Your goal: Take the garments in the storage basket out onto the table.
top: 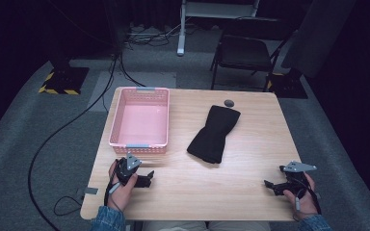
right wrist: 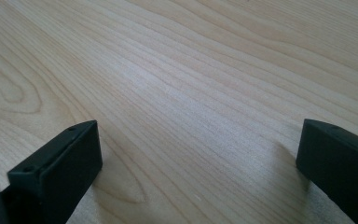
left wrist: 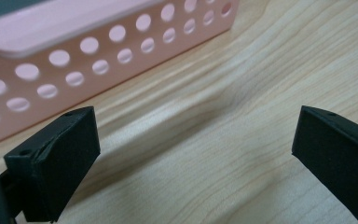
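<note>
A pink perforated basket [top: 117, 117] stands empty at the table's left; its holed side wall [left wrist: 74, 60] fills the upper left of the left gripper view. A black folded cloth [top: 215, 132] lies at the table's middle. My left gripper [top: 148, 178] rests low on the wood just in front of the basket, open, with nothing between its jaws [left wrist: 196, 154]. My right gripper [top: 271, 186] sits near the front right edge, also open over bare wood [right wrist: 200, 158].
A small grey round object [top: 229, 102] lies at the table's far edge behind the cloth. A black folding chair [top: 245, 53] and cables [top: 77, 120] are on the floor beyond the wooden table [top: 250, 159].
</note>
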Demonstrator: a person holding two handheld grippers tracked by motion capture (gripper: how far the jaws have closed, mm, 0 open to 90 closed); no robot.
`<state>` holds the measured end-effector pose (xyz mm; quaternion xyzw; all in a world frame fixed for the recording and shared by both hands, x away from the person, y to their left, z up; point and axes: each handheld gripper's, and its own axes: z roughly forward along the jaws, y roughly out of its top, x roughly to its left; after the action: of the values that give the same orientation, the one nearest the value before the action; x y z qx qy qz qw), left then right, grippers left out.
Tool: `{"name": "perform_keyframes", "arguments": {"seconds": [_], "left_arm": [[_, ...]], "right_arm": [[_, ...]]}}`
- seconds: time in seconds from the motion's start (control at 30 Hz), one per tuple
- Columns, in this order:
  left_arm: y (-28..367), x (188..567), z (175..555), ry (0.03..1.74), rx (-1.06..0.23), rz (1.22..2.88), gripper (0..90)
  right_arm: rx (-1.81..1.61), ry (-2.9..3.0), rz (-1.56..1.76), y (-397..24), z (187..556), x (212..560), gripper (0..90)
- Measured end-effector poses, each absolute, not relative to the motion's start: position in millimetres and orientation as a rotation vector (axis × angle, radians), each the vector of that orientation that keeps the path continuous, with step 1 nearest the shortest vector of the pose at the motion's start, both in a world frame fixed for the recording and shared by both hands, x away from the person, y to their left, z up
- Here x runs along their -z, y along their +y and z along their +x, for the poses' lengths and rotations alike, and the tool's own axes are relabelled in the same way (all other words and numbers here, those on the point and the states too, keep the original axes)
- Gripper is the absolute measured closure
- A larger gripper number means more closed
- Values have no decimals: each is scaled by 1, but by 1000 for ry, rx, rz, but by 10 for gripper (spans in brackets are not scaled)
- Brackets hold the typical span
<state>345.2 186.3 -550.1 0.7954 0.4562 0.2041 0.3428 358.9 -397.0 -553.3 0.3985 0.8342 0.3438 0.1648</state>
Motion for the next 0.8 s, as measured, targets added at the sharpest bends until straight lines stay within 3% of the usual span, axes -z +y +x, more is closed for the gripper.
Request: {"name": "perform_keyframes", "arguments": {"seconds": [0.27,0.8], "left_arm": [[189,554,347,1272,-484,2096,5],[189,555,347,1272,-482,2096,0]], "right_arm": [[-980,2377,1136,-397,359,553,0],[-980,2377,1136,-397,359,553,0]]}}
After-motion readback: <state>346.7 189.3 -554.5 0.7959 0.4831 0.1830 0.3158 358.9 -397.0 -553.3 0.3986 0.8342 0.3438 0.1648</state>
